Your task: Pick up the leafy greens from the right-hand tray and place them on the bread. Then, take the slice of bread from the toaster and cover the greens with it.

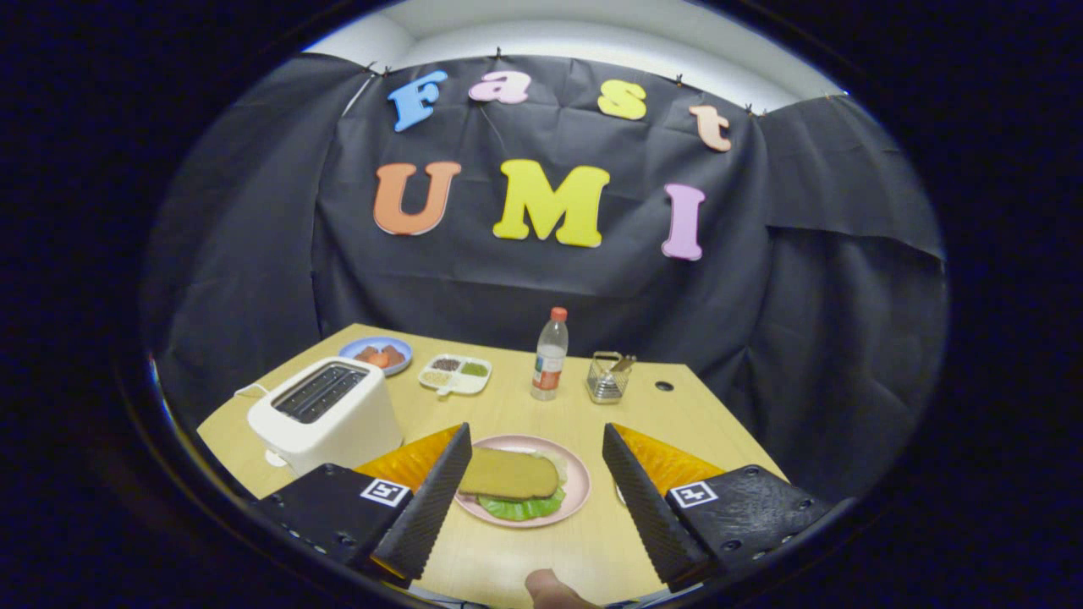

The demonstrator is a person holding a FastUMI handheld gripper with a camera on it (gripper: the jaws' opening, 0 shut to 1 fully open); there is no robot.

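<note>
My gripper (537, 495) wide open & empty w/ bread slice (508, 474) over greens (522, 507) on plate (579, 482) near table's front edge; looks light, crumbly, soft—I'd pinch crust edges.

Black cloth wall (541, 279), creased and pinned along its top edge, encloses a light wooden desk (508, 414) beneath a pale ceiling (592, 51).

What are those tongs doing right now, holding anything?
Tongs: open and empty, fingers spread to either side of the pink plate, where the bread slice already lies on the greens.
</note>
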